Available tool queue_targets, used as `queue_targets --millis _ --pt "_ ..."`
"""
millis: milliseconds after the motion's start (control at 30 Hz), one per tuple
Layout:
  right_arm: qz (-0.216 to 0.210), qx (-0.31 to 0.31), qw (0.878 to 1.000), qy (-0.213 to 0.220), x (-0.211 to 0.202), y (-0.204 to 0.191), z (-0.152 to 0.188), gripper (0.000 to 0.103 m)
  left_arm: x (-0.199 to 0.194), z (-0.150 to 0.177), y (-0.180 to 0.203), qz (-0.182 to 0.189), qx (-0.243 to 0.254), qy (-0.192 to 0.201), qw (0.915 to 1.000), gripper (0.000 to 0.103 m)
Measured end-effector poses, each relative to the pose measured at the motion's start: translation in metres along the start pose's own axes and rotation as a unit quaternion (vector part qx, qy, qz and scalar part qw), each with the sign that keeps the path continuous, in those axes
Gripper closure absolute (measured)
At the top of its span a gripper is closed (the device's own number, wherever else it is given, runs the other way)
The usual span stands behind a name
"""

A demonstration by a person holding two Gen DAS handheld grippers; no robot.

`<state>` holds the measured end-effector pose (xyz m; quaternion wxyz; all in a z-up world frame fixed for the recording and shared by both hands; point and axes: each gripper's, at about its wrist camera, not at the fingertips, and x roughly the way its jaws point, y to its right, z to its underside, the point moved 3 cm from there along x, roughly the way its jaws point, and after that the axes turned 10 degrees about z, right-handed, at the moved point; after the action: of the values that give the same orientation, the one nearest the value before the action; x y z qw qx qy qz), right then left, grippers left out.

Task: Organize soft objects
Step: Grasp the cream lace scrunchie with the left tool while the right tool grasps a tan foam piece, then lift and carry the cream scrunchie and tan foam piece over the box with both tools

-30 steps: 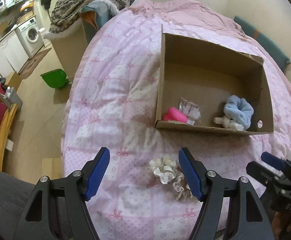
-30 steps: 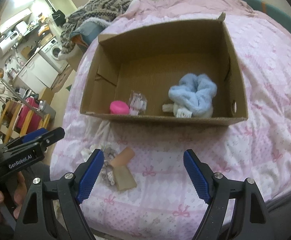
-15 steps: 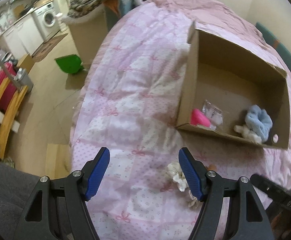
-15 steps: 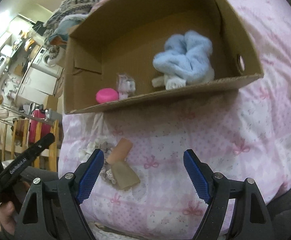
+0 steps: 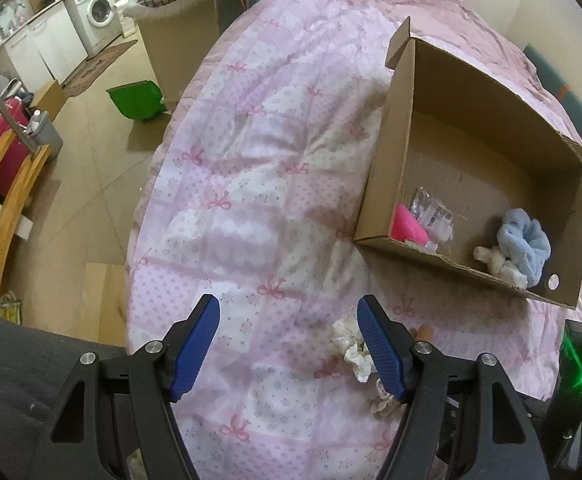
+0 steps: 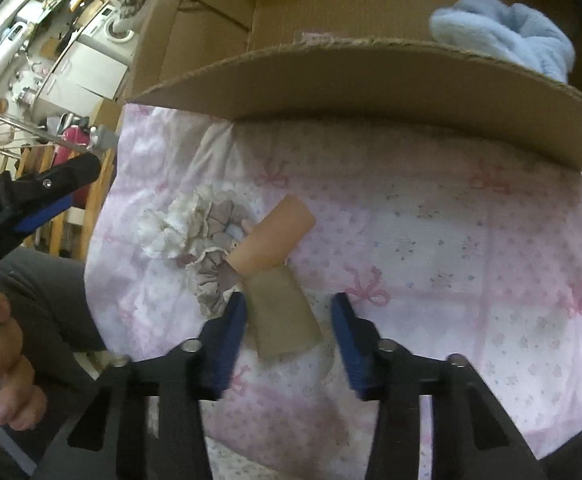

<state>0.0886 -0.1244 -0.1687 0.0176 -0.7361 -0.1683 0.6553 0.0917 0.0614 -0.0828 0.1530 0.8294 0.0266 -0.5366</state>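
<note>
**Right gripper closing around a beige pad on the bed**

The right gripper (image 6: 289, 312) has just been narrowing; a beige pad (image 6: 281, 320) lies between its jaws, not yet pinched. An orange tube (image 6: 275, 238) and scrunchies (image 6: 195, 236) lie touching it on the quilt (image 6: 431, 248), in front of the box (image 5: 487, 92). The left gripper (image 5: 289, 344) hangs half open and empty, a scrunchie just beside its right finger. In the box lie a blue scrunchie (image 5: 525, 240), a pink item (image 5: 409, 230) and a packet (image 5: 433, 216).

Dim, warm indoor light; fisheye bending and dark vignetted corners; the right wrist view is motion-blurred, shadows soft.
</note>
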Motion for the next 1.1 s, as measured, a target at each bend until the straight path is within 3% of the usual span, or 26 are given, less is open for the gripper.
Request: queue_targets --millis 167,433,700,767,833,933,1100 --pt "-0.011 -0.01 1.0 -0.003 -0.003 -0.001 0.001 0.093 0.004 0.001 -0.003 -0.001 -0.004 -0.008 1.0 0.034" --pt "-0.042 0.015 0.998 0.044 -0.045 0.008 0.01 0.095 0.021 0.007 -0.002 0.018 -0.018 -0.041 0.9988 0.034" --pt "-0.05 0.088 0.989 0.105 -0.08 0.045 0.009 0.095 0.061 0.021 0.022 0.045 -0.009 -0.119 0.9919 0.035" --pt "-0.056 0.099 0.988 0.101 -0.079 0.051 0.007 0.095 0.065 0.021 0.025 0.047 -0.008 -0.123 0.9913 0.044" --pt "-0.059 0.102 0.988 0.094 -0.076 0.052 0.007 0.095 0.067 0.022 0.028 0.056 -0.003 -0.127 0.9902 0.071" --pt "-0.061 0.099 0.989 0.092 -0.075 0.051 0.007 0.095 0.065 0.022 0.029 0.064 0.004 -0.128 0.9897 0.09" --pt "-0.065 0.104 0.987 0.1 -0.079 0.054 0.008 0.095 0.04 0.017 0.021 0.055 0.019 -0.087 0.9945 0.092"
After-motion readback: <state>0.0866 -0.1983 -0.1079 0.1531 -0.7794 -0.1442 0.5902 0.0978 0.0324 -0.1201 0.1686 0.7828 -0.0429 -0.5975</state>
